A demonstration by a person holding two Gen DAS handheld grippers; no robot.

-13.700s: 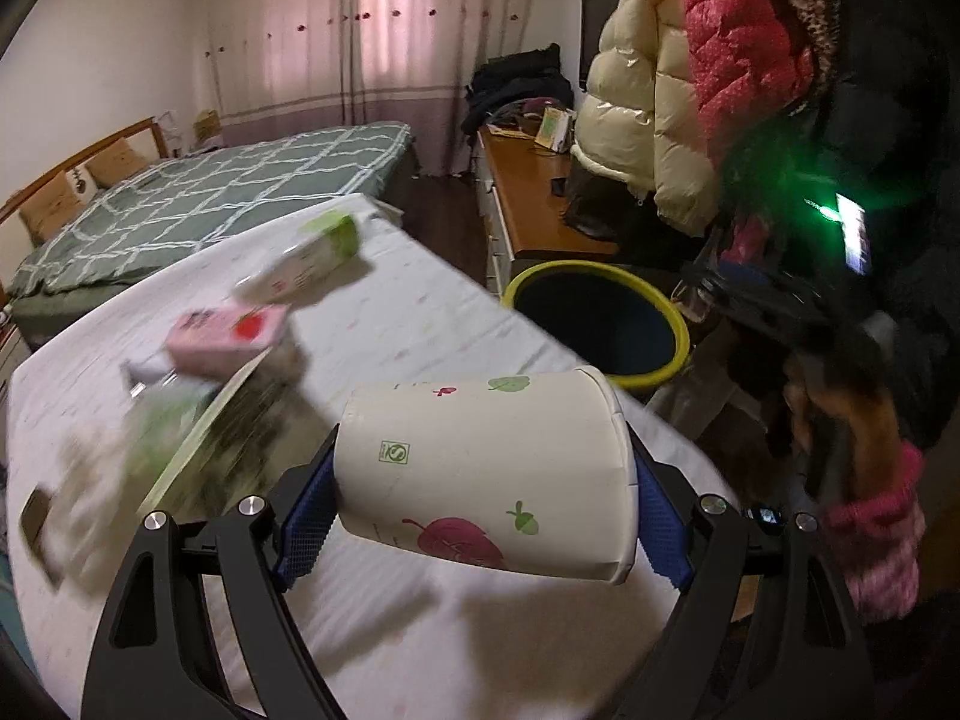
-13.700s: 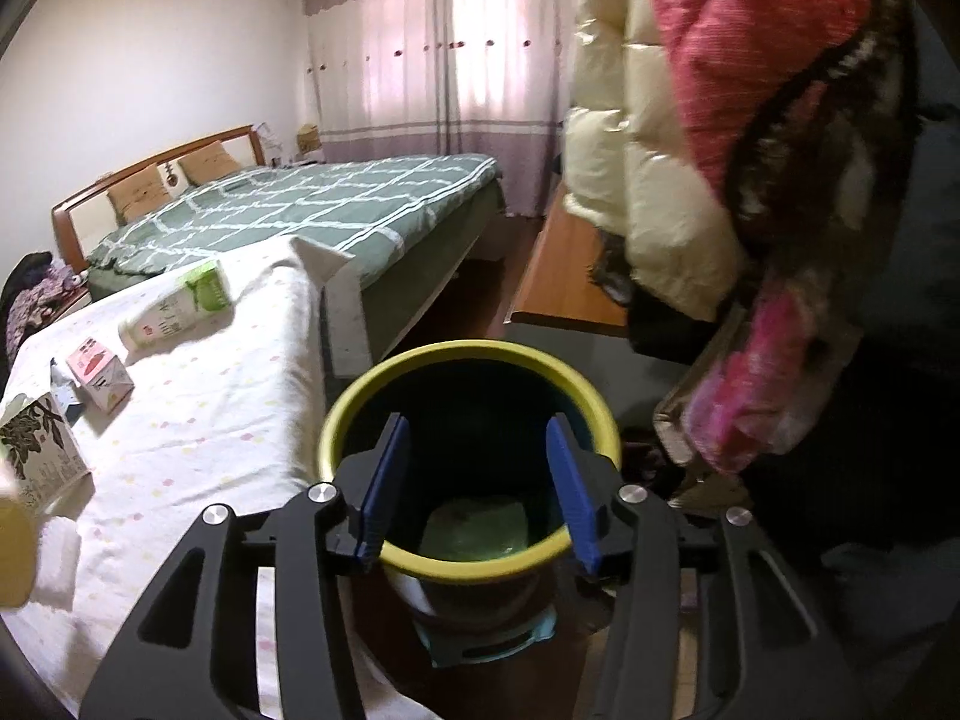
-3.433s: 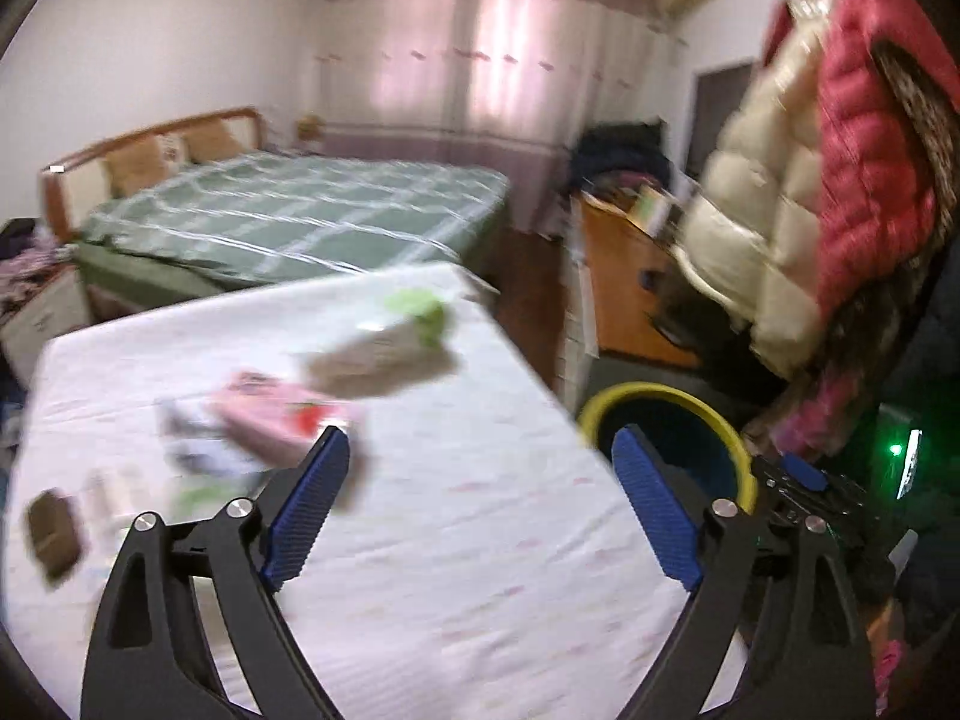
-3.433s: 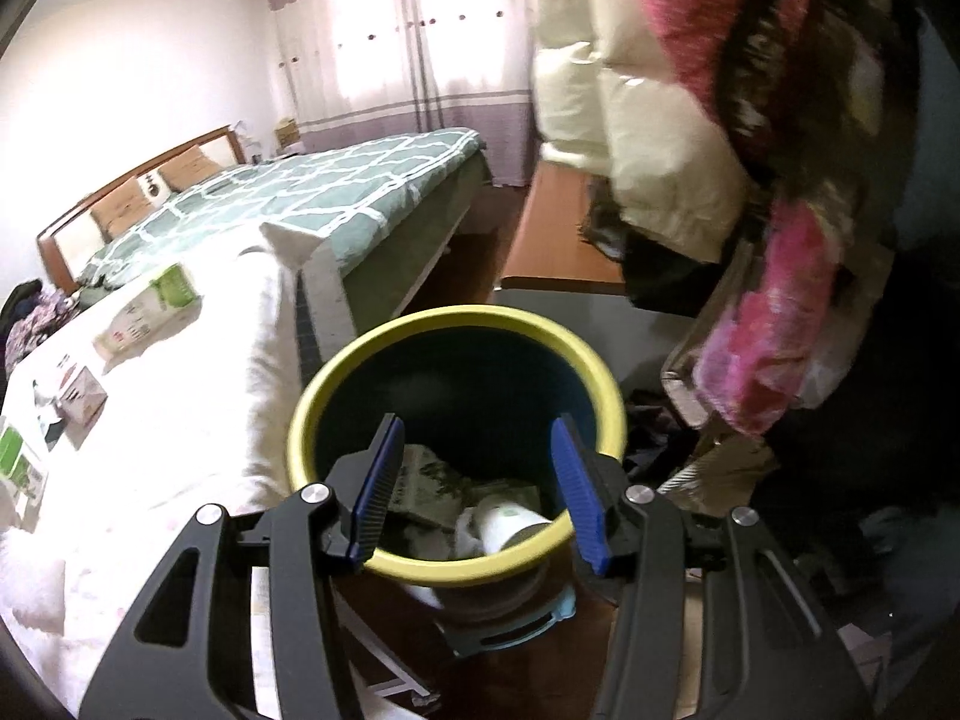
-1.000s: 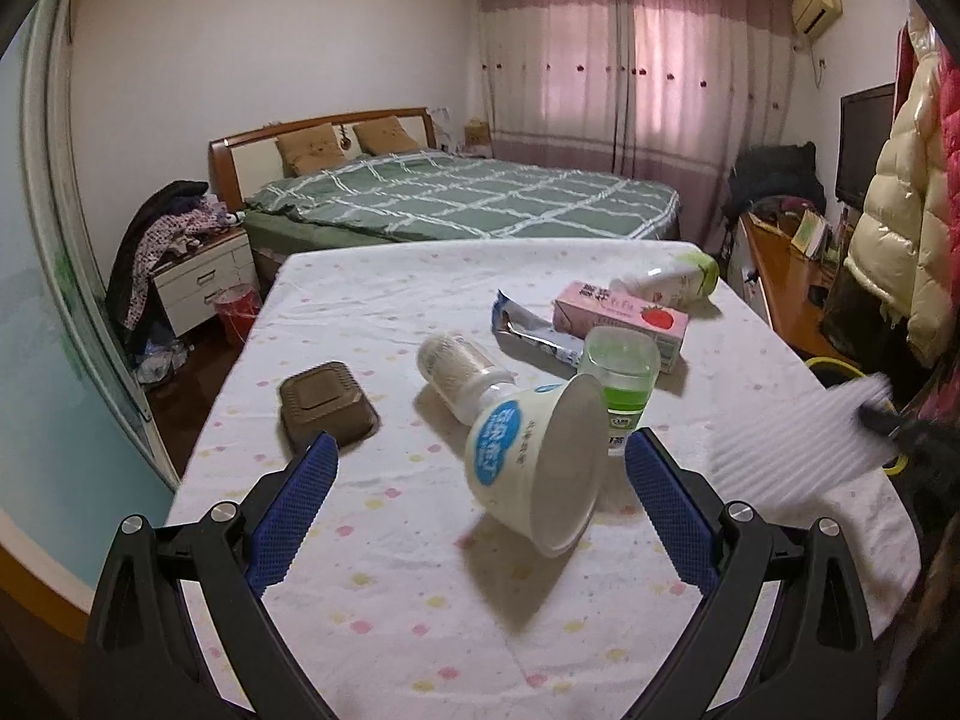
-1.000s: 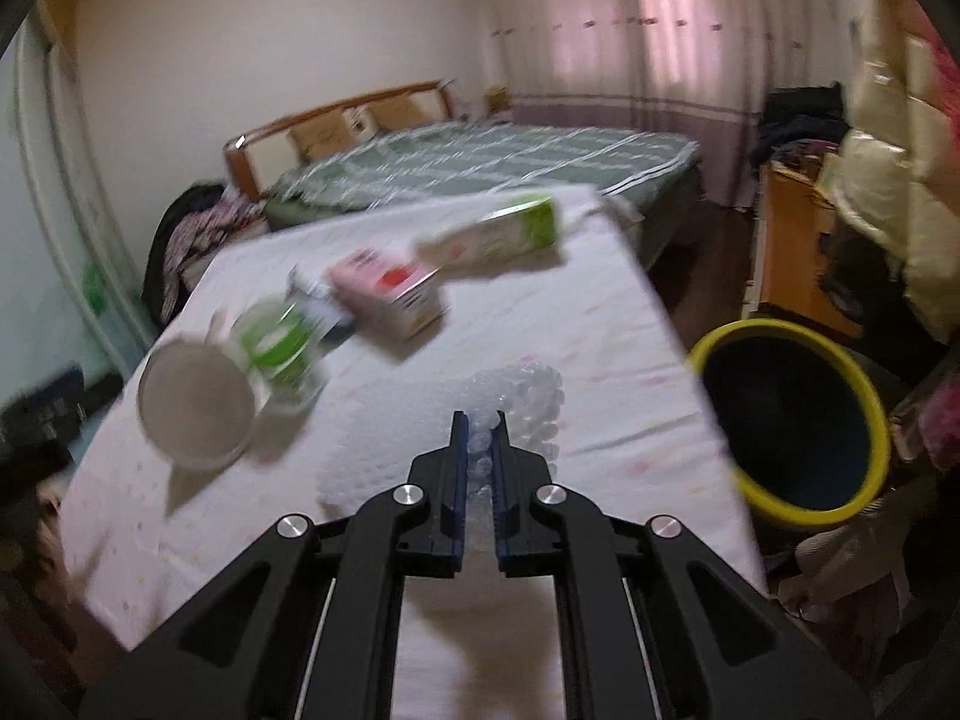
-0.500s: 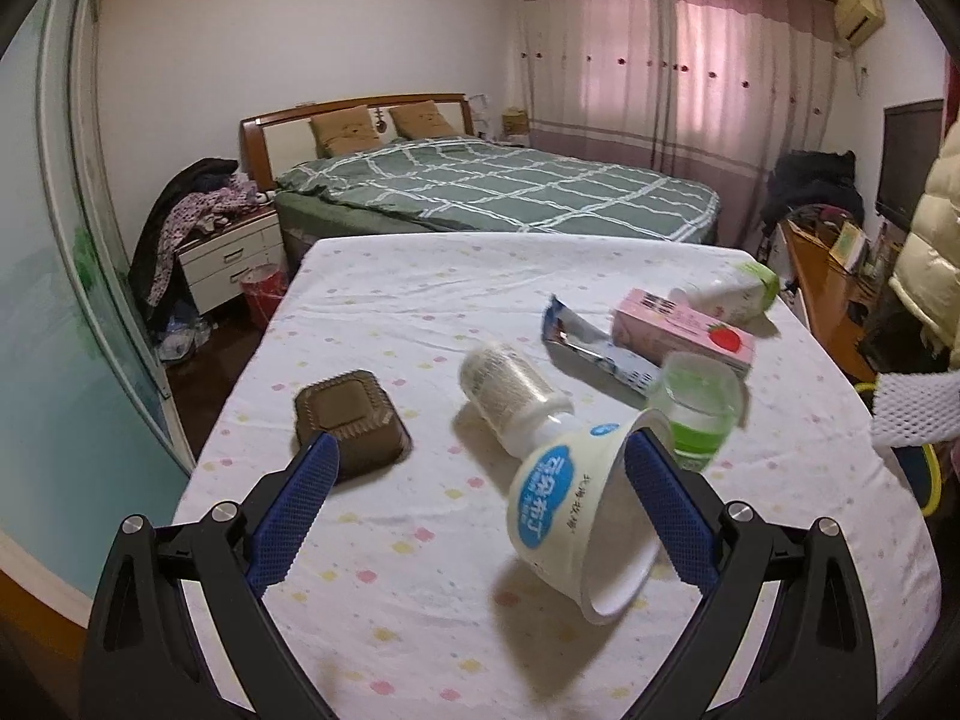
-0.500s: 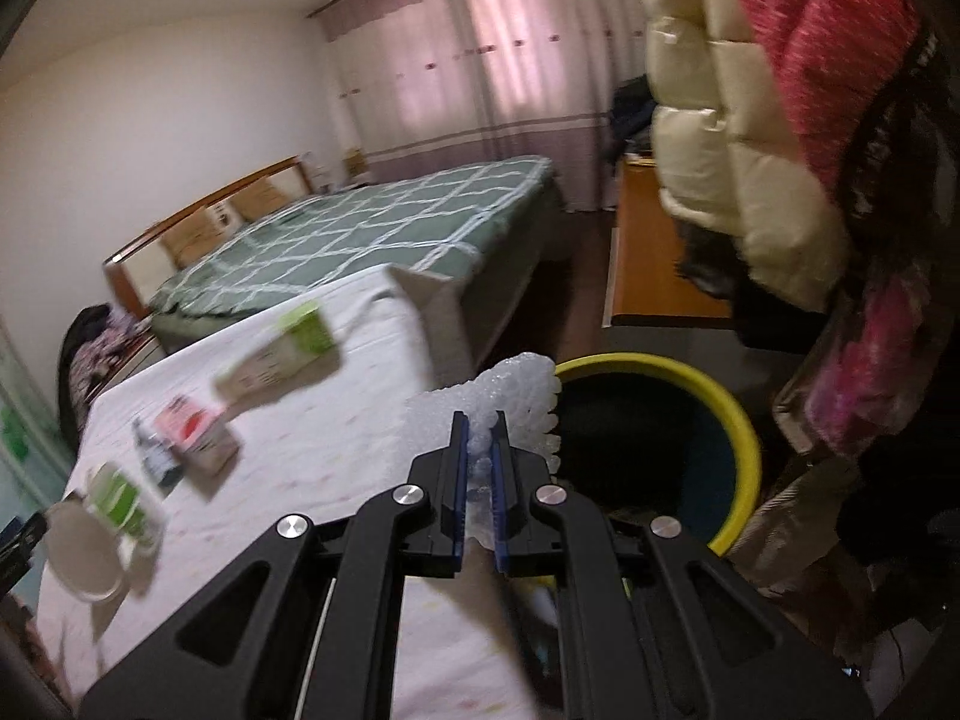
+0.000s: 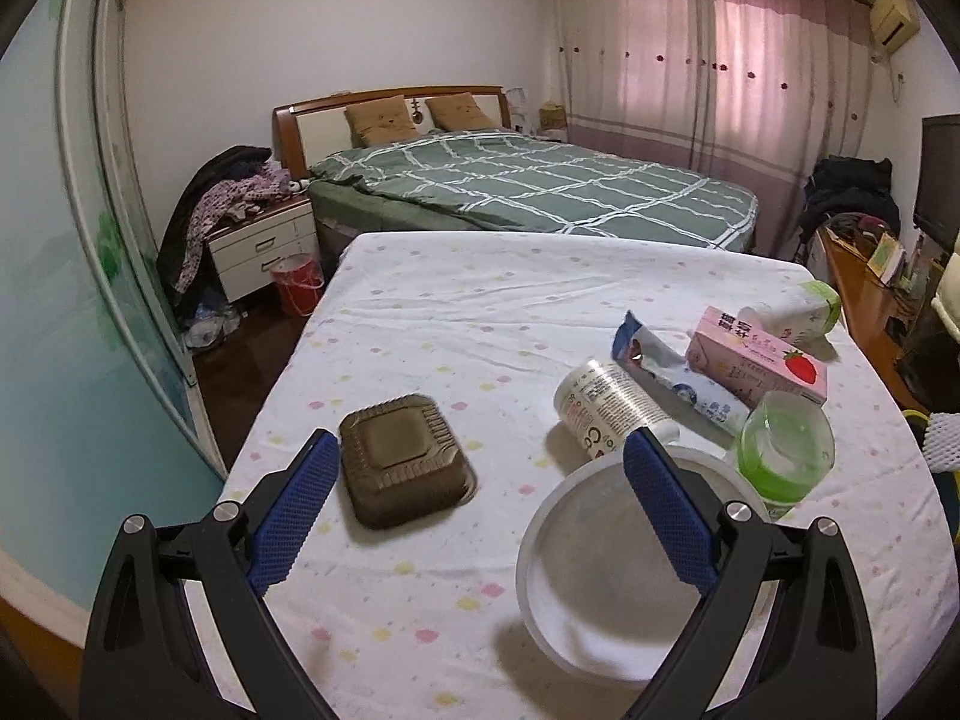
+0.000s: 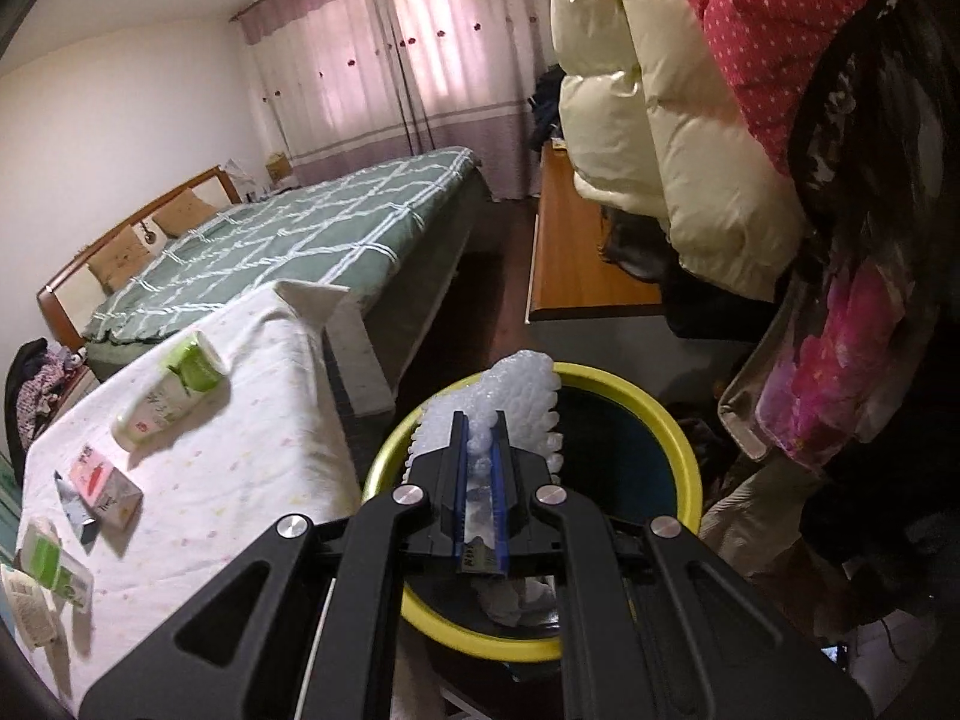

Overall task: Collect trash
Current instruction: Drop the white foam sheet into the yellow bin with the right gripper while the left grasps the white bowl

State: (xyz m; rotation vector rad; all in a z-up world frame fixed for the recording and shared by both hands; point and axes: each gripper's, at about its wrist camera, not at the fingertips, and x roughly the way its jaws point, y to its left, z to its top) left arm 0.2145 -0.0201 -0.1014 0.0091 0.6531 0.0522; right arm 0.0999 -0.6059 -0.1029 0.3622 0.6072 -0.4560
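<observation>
My right gripper (image 10: 480, 426) is shut on a white foam net sleeve (image 10: 510, 390), holding it over the yellow-rimmed trash bin (image 10: 678, 432), which has trash inside. My left gripper (image 9: 480, 480) is open above the table. Between and around its fingers lie a brown plastic tray (image 9: 402, 459) and a white tub (image 9: 600, 570) on its side. Beyond them are a white bottle (image 9: 606, 405), a green-capped cup (image 9: 783, 453), a blue-white wrapper (image 9: 672, 366), a pink carton (image 9: 756, 357) and a green-topped bottle (image 9: 798, 315). The foam sleeve (image 9: 942, 438) shows at the right edge.
The table (image 9: 450, 330) has a spotted white cloth. A green bed (image 9: 528, 186) stands behind it, a nightstand (image 9: 264, 246) and red bucket (image 9: 297, 282) at the left. Jackets (image 10: 690, 120) hang over a wooden bench (image 10: 576, 264) beside the bin.
My right gripper swung with the foam sleeve from over the table to above the bin. The left gripper drifted so the brown tray and the tub's mouth now sit between its fingers.
</observation>
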